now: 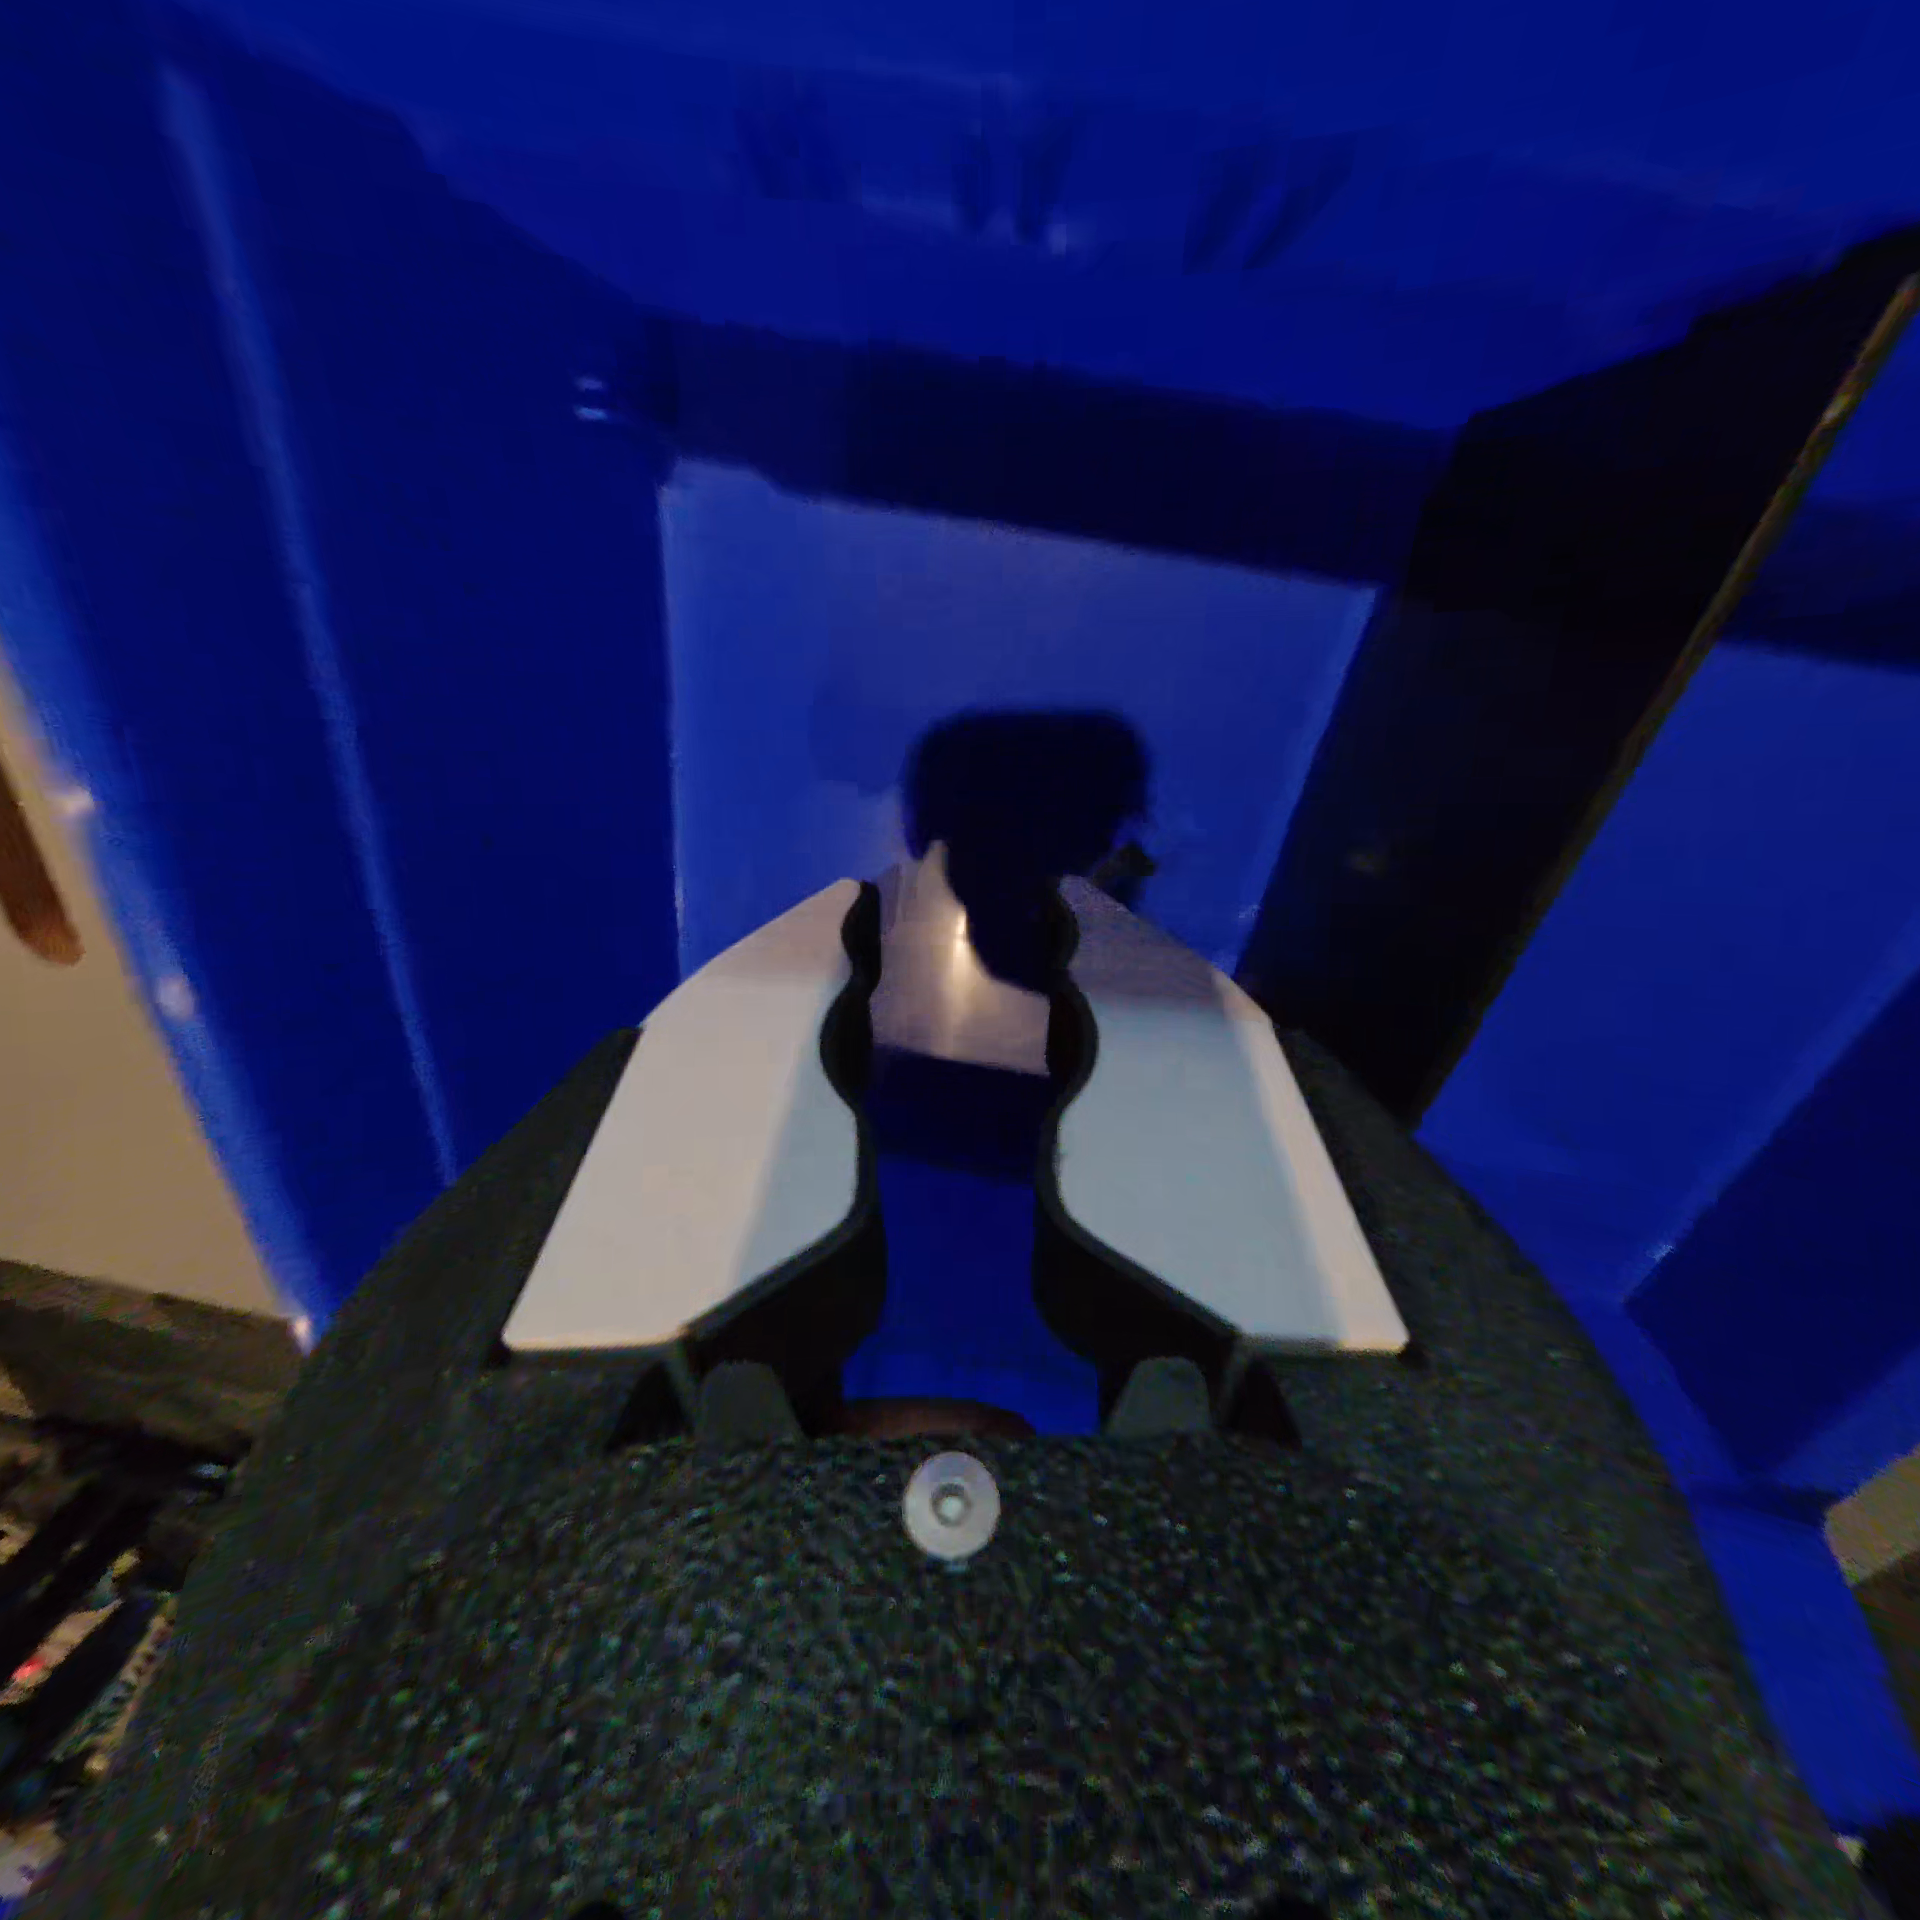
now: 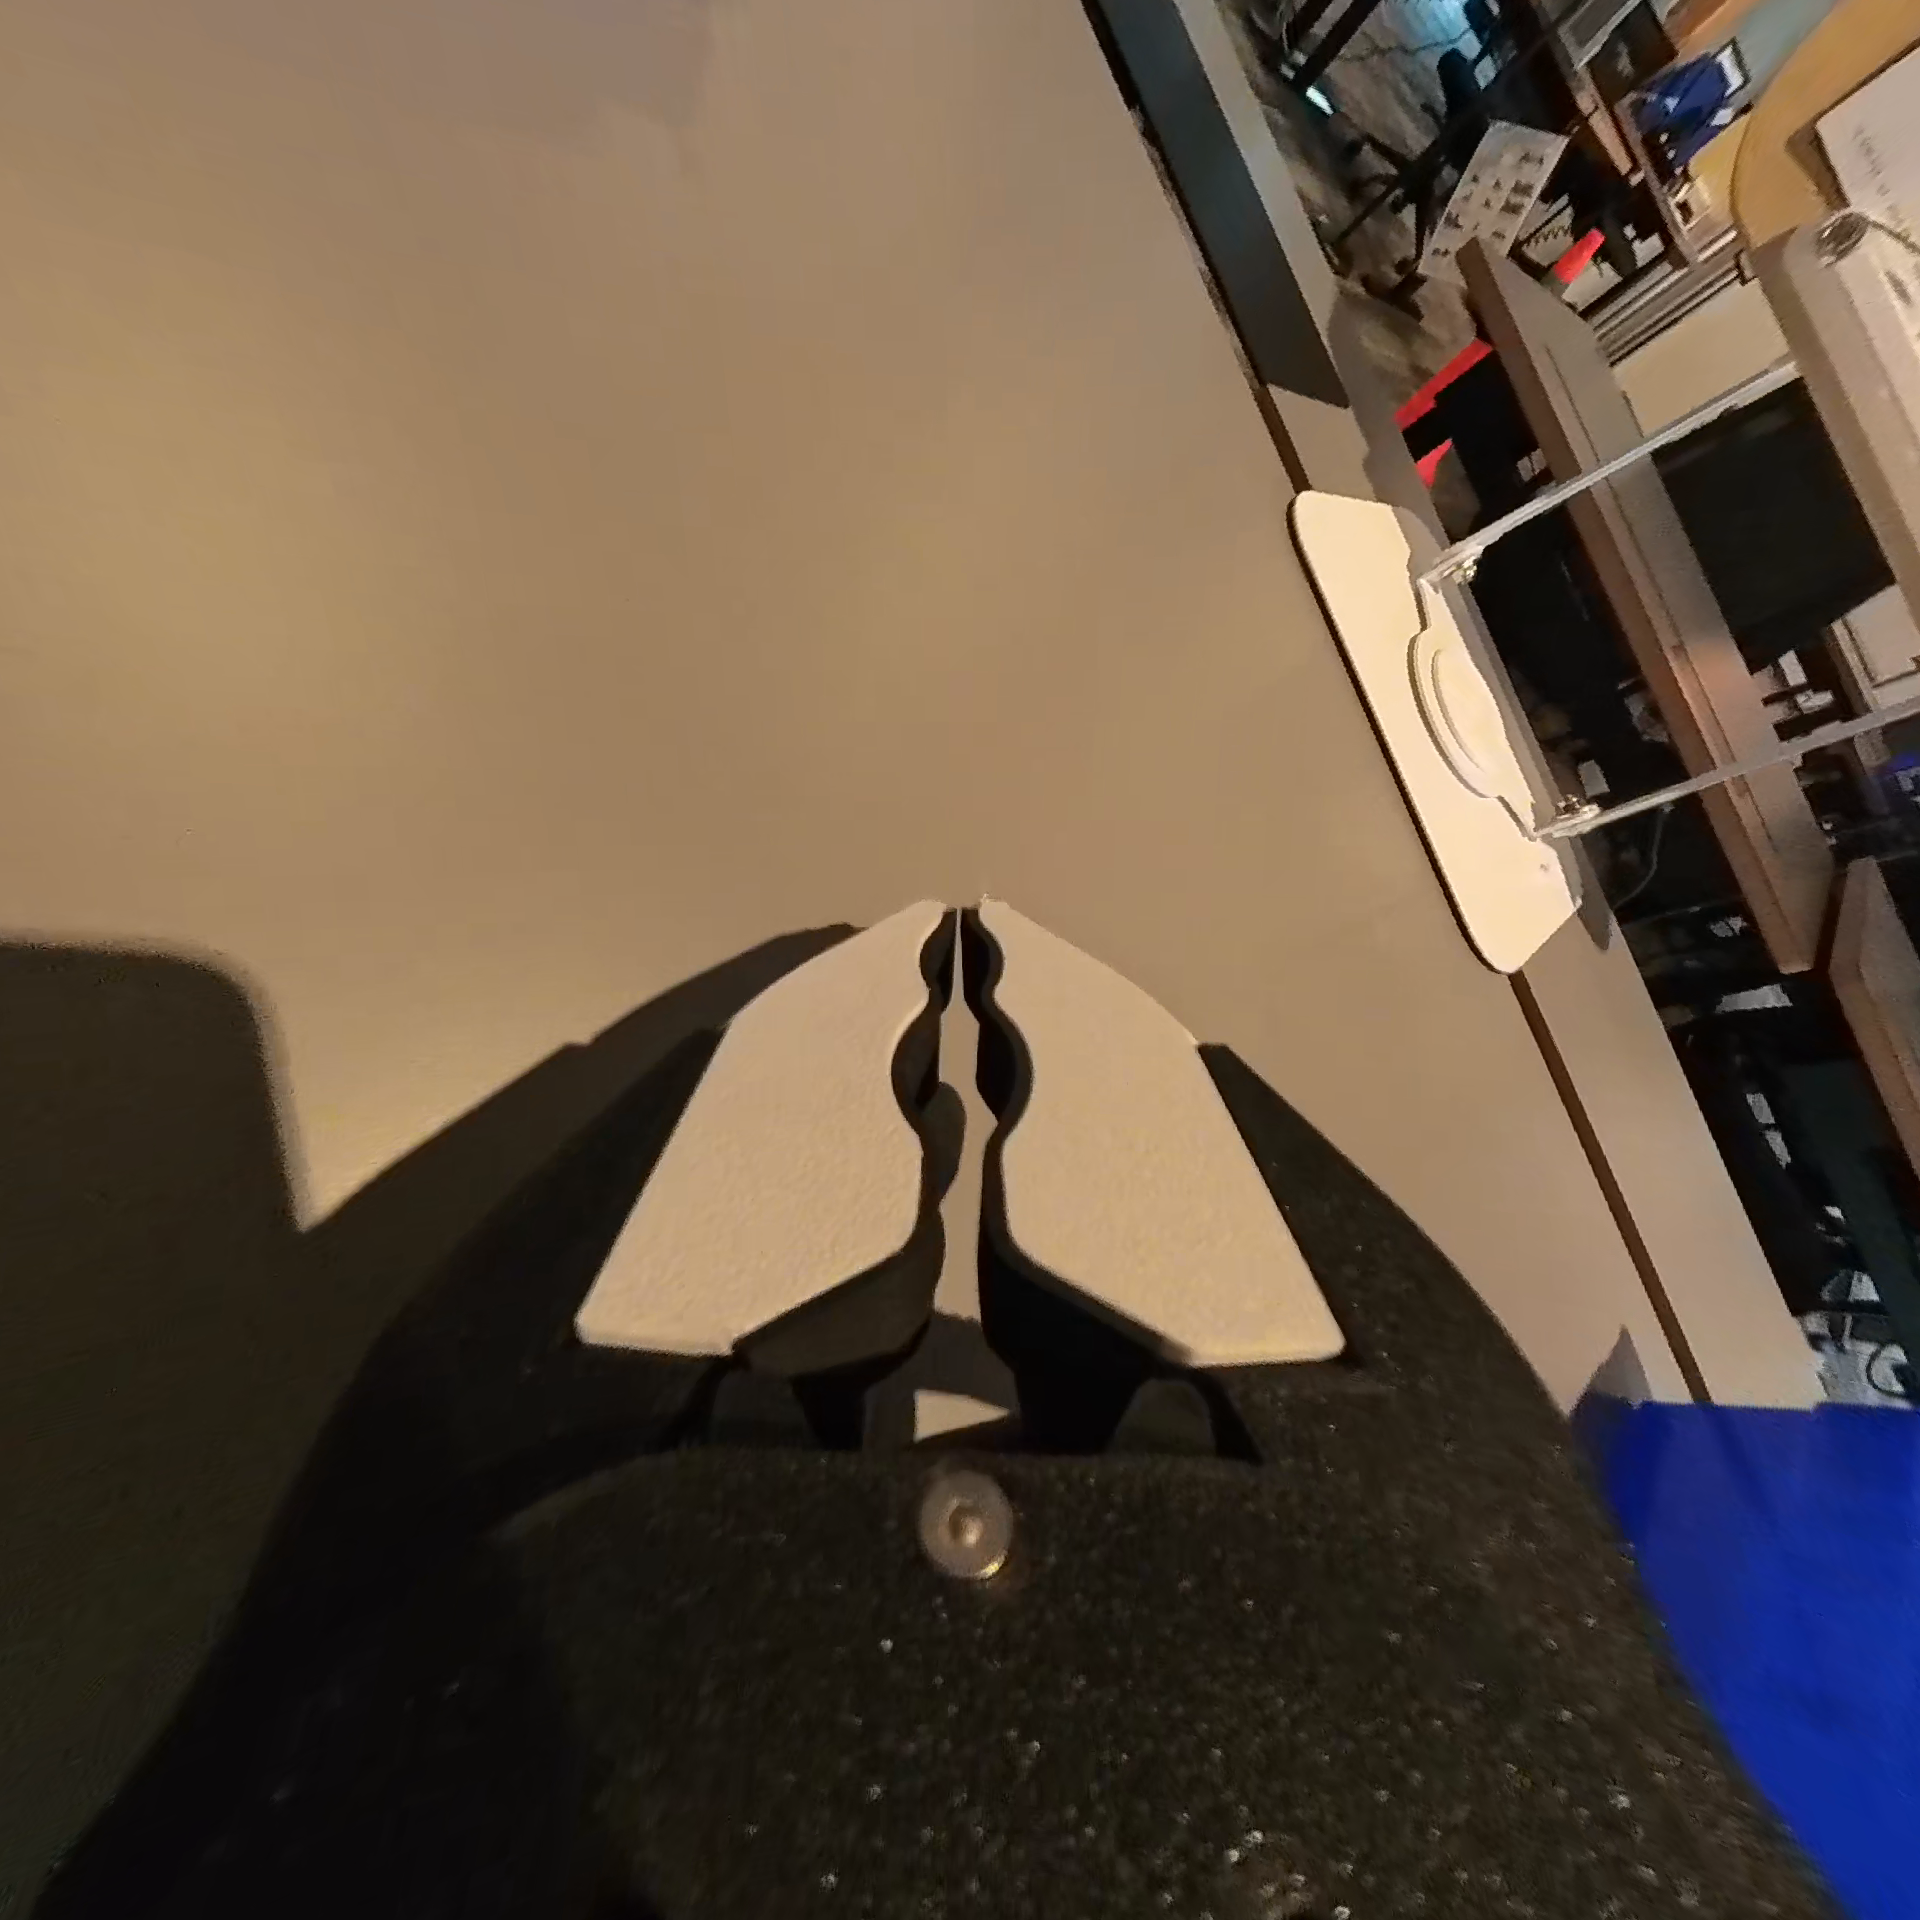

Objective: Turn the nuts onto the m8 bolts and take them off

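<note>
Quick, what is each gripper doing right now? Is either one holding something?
Left gripper: open, holding nothing, reaching into a blue bin.
Right gripper: closed, holding nothing, above the beige table.

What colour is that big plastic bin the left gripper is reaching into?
Deep blue. The bin shows best in the left wrist view.

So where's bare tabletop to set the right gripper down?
Free: the wide tan tabletop ahead and left of the shut right gripper, up to the white plate at the table's edge. Crowded: the blue bin around the left gripper.
</note>
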`<state>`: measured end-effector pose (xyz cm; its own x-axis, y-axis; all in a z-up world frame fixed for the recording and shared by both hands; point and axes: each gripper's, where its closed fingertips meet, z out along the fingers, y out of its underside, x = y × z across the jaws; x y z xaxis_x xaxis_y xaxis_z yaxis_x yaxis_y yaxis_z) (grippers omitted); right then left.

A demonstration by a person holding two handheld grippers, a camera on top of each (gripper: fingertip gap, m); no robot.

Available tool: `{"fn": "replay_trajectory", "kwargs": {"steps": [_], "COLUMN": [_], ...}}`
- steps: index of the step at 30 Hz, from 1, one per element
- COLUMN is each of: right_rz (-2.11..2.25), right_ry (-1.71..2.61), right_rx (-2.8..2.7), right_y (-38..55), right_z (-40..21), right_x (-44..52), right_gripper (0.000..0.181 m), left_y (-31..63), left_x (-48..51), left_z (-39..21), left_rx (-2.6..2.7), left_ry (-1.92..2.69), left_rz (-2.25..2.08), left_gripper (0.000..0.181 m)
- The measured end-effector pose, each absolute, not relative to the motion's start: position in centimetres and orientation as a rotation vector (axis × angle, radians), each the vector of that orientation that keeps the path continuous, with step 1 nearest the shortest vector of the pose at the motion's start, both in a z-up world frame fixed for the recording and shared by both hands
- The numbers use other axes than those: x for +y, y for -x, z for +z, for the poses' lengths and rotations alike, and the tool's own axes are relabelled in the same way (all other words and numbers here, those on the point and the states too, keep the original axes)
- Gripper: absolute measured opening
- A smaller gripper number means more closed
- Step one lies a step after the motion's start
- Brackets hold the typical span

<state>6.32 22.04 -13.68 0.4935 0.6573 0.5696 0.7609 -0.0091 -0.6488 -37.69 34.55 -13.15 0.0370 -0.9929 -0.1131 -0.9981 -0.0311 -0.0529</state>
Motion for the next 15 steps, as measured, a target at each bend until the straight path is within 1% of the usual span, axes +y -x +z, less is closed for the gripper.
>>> {"fn": "replay_trajectory", "kwargs": {"steps": [2, 5, 9, 12, 15], "right_rz": [-0.144, -0.163, -0.177, -0.200, -0.232], "right_ry": [1.723, 1.717, 1.696, 1.668, 1.638], "right_rx": [-1.219, -1.228, -1.249, -1.289, -1.311], "right_y": [-6.5, -6.5, -6.2, -5.9, -5.8], "right_z": [-13.7, -13.6, -13.6, -13.7, -13.5], "right_x": [22.5, 22.7, 22.5, 22.2, 22.0], "right_gripper": [0.001, 0.001, 0.001, 0.000, 0.000], "left_y": [37.8, 38.0, 38.4, 38.2, 38.8], "left_x": [34.1, 34.2, 34.9, 34.1, 33.7], "left_z": [-13.8, -13.0, -12.6, -13.4, -14.4], "left_rx": [2.153, 2.192, 2.314, 2.442, 2.566], "left_ry": [2.150, 2.090, 2.012, 1.975, 1.906], "left_rz": [0.104, 0.102, 0.035, -0.103, -0.115], "left_gripper": [0.028, 0.026, 0.015, 0.014, 0.015]}}
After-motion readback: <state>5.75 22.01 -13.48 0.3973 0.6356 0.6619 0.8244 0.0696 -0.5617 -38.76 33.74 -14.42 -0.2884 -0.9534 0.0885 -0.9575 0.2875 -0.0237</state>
